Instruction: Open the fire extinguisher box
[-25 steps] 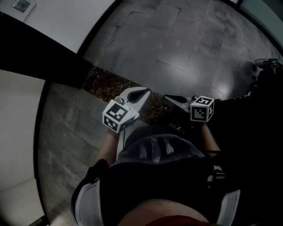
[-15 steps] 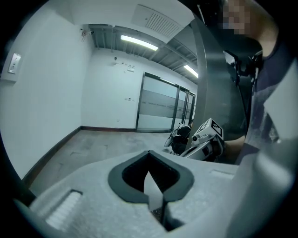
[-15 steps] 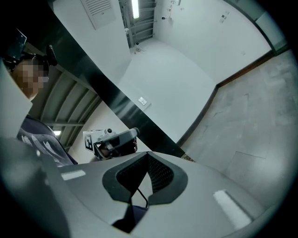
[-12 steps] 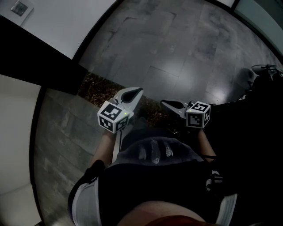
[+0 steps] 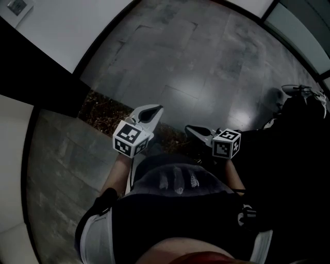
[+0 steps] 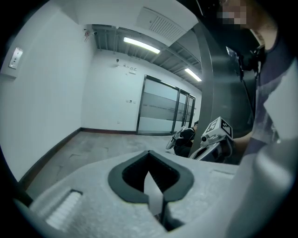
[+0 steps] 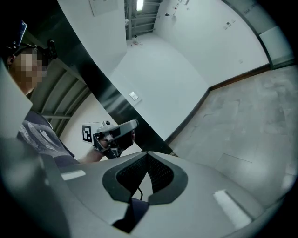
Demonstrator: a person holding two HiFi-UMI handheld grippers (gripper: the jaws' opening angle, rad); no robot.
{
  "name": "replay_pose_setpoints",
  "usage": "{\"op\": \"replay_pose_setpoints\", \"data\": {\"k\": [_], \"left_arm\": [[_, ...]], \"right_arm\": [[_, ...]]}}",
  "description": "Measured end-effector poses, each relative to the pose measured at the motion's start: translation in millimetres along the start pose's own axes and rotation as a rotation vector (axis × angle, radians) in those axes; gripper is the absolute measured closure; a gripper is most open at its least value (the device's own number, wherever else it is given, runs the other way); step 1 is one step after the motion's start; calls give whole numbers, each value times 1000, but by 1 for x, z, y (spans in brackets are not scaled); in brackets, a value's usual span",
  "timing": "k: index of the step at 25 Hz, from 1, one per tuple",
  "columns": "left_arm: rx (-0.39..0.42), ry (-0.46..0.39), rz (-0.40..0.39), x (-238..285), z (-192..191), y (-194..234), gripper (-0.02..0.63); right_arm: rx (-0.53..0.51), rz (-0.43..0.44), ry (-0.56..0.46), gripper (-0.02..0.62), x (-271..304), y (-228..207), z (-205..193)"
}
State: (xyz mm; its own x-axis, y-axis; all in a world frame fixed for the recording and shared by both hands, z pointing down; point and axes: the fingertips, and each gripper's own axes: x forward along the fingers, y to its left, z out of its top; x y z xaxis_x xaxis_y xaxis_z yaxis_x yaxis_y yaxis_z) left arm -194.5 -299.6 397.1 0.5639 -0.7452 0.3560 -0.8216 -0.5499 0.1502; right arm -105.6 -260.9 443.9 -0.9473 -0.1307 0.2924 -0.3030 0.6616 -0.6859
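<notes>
No fire extinguisher box shows in any view. In the head view my left gripper (image 5: 154, 109) is held close in front of the person's body, pointing up and right over the grey tiled floor, its jaws together with nothing between them. My right gripper (image 5: 191, 129) sits just to its right, pointing left, jaws also together and empty. The left gripper view looks along its closed jaws (image 6: 149, 154) into a bare room and catches the right gripper (image 6: 213, 138). The right gripper view shows its closed jaws (image 7: 148, 153) and the left gripper (image 7: 114, 135) before a white wall.
Grey tiled floor (image 5: 206, 62) spreads ahead. A speckled brown strip (image 5: 100, 111) runs along a black wall band (image 5: 41, 77). A wall plate (image 5: 15, 6) sits on the white wall at top left. A scooter-like object (image 5: 296, 95) stands at right; glass partitions (image 6: 160, 111) close the far end.
The head view has swung, so the floor and walls slid up and left. Both grippers stayed shut and close to the body, drifting slightly left in the view.
</notes>
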Motion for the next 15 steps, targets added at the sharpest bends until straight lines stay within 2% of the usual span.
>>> {"op": "replay_pose_setpoints", "data": {"k": [3,8,12,15], "left_arm": [[-30,-21,-10,-7,1,28,606],[-88,-32,20,-22,-1,86,606],[-136,-43,-31,-22,7,119,606],[-177,-55,-67,-19,12,142,606]], "right_arm": [[-21,-13,25,594,28,1,15],[-56,-2,67,594,79,9,38],[-85,-68,47,594,113,2,66],[-68,-98,15,594,130,-3,86]]}}
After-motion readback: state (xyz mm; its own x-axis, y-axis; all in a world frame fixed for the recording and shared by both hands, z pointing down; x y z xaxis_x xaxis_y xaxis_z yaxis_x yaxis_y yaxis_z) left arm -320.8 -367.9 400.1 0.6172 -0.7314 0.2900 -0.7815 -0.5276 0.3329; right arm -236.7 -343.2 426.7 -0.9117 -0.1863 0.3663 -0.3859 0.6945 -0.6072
